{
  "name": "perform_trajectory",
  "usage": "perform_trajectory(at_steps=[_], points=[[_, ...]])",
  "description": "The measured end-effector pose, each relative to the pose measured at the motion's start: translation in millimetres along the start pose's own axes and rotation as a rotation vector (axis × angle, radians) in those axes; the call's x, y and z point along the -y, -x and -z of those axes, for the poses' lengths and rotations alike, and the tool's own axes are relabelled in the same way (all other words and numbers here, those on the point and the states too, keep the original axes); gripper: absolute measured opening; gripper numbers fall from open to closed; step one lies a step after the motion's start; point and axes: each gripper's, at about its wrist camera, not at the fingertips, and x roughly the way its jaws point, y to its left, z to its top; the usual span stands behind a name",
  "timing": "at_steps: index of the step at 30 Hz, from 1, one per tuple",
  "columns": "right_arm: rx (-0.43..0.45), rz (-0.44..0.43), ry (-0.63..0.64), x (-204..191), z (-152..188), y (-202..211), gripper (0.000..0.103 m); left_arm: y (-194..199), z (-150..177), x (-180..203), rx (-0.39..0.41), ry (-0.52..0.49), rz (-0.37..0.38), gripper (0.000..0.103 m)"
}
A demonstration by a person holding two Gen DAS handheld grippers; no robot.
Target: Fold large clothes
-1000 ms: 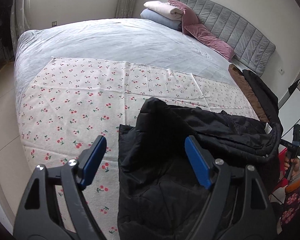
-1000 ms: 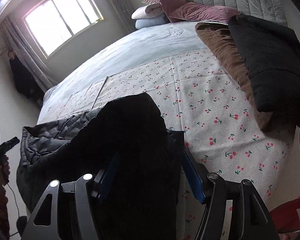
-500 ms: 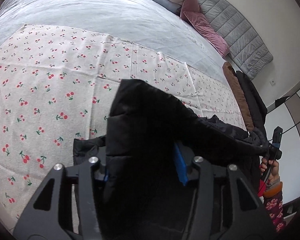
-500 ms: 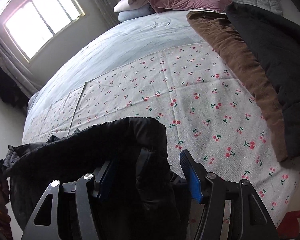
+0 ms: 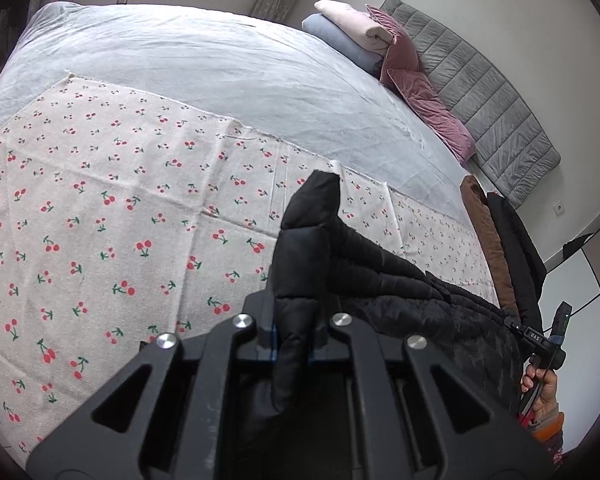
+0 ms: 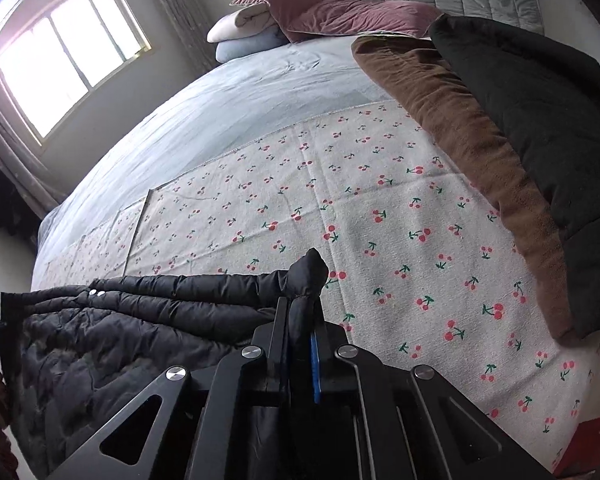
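Note:
A black puffer jacket (image 5: 400, 280) hangs stretched between both grippers over the near edge of the bed. My left gripper (image 5: 294, 340) is shut on one corner of it, which sticks up past the fingertips. My right gripper (image 6: 302, 332) is shut on the other corner (image 6: 306, 276), and the jacket (image 6: 120, 320) runs off to the left. In the left wrist view the right gripper (image 5: 548, 344) and the hand holding it show at the far right.
The bed has a cherry-print cloth (image 5: 100, 220) over a pale blue sheet (image 5: 220, 68). A brown garment (image 6: 460, 120) and a dark coat (image 6: 540, 100) lie on the right side. Pillows (image 5: 360, 32) and a grey headboard (image 5: 480, 92) are at the far end. A window (image 6: 60, 52) is on the left.
Both grippers have closed from open onto the jacket's corners. The jacket is now pulled taut between them and lifted.

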Motion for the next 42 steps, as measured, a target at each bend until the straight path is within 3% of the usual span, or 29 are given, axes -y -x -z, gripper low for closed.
perform_trajectory(at_steps=[2, 4, 6, 7, 8, 9, 11, 14, 16, 18, 20, 25, 29, 32, 37, 39, 42], points=[[0.022, 0.057, 0.009, -2.1, -6.7, -4.3, 0.007, -13.2, -2.7, 8.0, 0.008, -0.064, -0.096, 0.013], [0.028, 0.087, 0.008, -2.5, -10.4, -8.3, 0.008, -31.8, -1.7, 10.7, -0.019, -0.112, -0.202, 0.022], [0.025, 0.099, -0.004, -2.3, -11.0, -5.2, 0.015, -40.3, -2.0, 12.6, -0.053, -0.129, -0.298, 0.029], [0.036, 0.111, -0.007, -3.5, -10.3, 0.8, 0.026, -35.4, -1.1, 16.6, -0.036, -0.136, -0.313, 0.031], [0.055, 0.12, 0.003, -7.2, -9.0, 8.7, 0.037, -28.0, 0.3, 23.2, -0.008, -0.15, -0.313, 0.041], [0.079, 0.125, 0.023, -13.3, -7.3, 17.6, 0.043, -20.1, 2.7, 32.9, 0.017, -0.176, -0.31, 0.059], [0.117, 0.122, 0.076, -33.3, -3.9, 31.4, 0.053, -5.4, 9.8, 57.6, 0.07, -0.229, -0.273, 0.072], [0.08, 0.062, 0.177, -83.6, 6.0, 30.7, 0.06, -6.3, 19.8, 93.1, 0.067, -0.297, -0.172, 0.076], [0.022, 0.006, 0.227, -116.0, 16.5, 19.3, 0.06, -19.9, 24.2, 104.1, 0.036, -0.307, -0.152, 0.076], [-0.019, -0.04, 0.241, -130.4, 27.2, 3.6, 0.06, -36.6, 24.9, 98.8, 0.001, -0.301, -0.183, 0.076], [-0.043, -0.013, 0.236, -126.0, 33.0, -9.5, 0.06, -50.8, 21.3, 76.6, -0.035, -0.276, -0.238, 0.076], [-0.05, 0.071, 0.098, -48.7, 21.4, -14.5, 0.06, -64.0, 15.3, -8.9, -0.117, -0.198, -0.434, 0.076], [-0.057, 0.205, 0.031, 7.2, 23.2, -0.4, 0.06, -40.4, 12.5, -55.6, -0.102, -0.053, -0.418, 0.076], [-0.028, 0.189, 0.002, 17.2, 29.7, 25.7, 0.06, -12.4, 16.0, -49.7, -0.058, -0.047, -0.419, 0.076], [0.01, 0.107, 0.106, -32.3, 56.7, 71.3, 0.065, 36.3, 52.1, 19.5, -0.005, -0.197, -0.419, 0.078], [0.011, 0.035, 0.142, -57.3, 74.7, 83.4, 0.068, 52.4, 75.5, 45.6, 0.003, -0.221, -0.353, 0.089], [-0.02, -0.05, 0.2, -91.6, 105.5, 92.2, 0.069, 64.7, 116.5, 75.6, -0.031, -0.241, -0.228, 0.09]])
